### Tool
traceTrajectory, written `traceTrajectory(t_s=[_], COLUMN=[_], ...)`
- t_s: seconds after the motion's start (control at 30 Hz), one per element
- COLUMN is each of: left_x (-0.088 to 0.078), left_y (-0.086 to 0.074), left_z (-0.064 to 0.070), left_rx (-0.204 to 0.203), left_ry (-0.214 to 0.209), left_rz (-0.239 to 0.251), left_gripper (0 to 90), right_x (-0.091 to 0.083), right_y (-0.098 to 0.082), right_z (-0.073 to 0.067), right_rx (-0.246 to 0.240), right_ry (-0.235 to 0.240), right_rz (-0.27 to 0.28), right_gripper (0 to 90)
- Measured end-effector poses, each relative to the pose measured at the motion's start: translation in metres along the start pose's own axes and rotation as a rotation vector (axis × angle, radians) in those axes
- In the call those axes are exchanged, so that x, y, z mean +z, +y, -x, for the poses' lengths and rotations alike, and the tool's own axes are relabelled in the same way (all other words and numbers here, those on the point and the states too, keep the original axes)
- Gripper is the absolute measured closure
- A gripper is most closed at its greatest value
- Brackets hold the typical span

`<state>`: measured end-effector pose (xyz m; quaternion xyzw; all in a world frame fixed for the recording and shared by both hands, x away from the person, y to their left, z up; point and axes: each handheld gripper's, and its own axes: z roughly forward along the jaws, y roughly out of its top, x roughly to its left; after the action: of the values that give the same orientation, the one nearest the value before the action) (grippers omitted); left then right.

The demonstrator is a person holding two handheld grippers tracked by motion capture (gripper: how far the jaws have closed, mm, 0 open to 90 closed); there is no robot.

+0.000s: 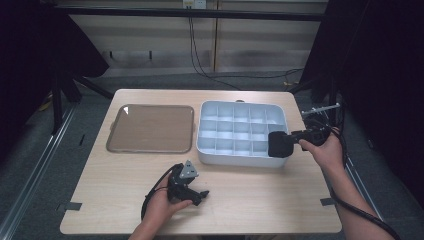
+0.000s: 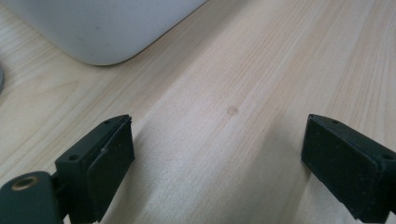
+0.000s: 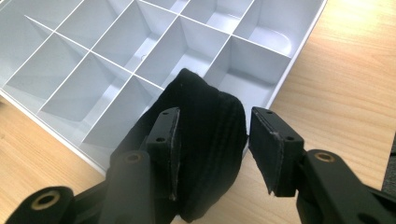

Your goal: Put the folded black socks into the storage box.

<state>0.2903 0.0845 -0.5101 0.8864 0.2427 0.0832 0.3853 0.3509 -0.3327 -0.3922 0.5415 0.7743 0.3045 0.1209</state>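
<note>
A black fabric bundle [image 1: 276,145] [image 3: 210,140] hangs over the near right corner of a white compartment box [image 1: 235,159] [image 3: 302,46]. My right gripper [image 1: 287,141] [image 3: 212,116] has the bundle between its jaws. The fabric lies against one pad, and a thin gap shows at the other pad [image 3: 266,140], so the jaws stand open around it. My left gripper [image 1: 202,194] [image 2: 215,140] rests low on the wooden table [image 1: 260,200] in front of the box, jaws wide open with only bare wood between them. The box's rounded corner [image 2: 107,28] shows just beyond it.
A flat brown tray [image 1: 150,128] lies left of the white box. The box's compartments hold nothing that I can see. Dark curtains and stands flank the table, and cables run along the floor behind it.
</note>
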Motion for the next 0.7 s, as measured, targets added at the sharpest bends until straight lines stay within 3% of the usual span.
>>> traceTrajectory(t_s=[0.7], left_x=[0.000], left_y=[0.000], left_z=[0.000], left_rx=[0.002], left_ry=[0.003], left_rz=[0.000], left_gripper=[8.9], right_x=[-0.008], right_y=[0.020], right_z=[-0.016], right_rx=[-0.070], right_ry=[-0.012], right_rz=[-0.056], right_gripper=[56.6])
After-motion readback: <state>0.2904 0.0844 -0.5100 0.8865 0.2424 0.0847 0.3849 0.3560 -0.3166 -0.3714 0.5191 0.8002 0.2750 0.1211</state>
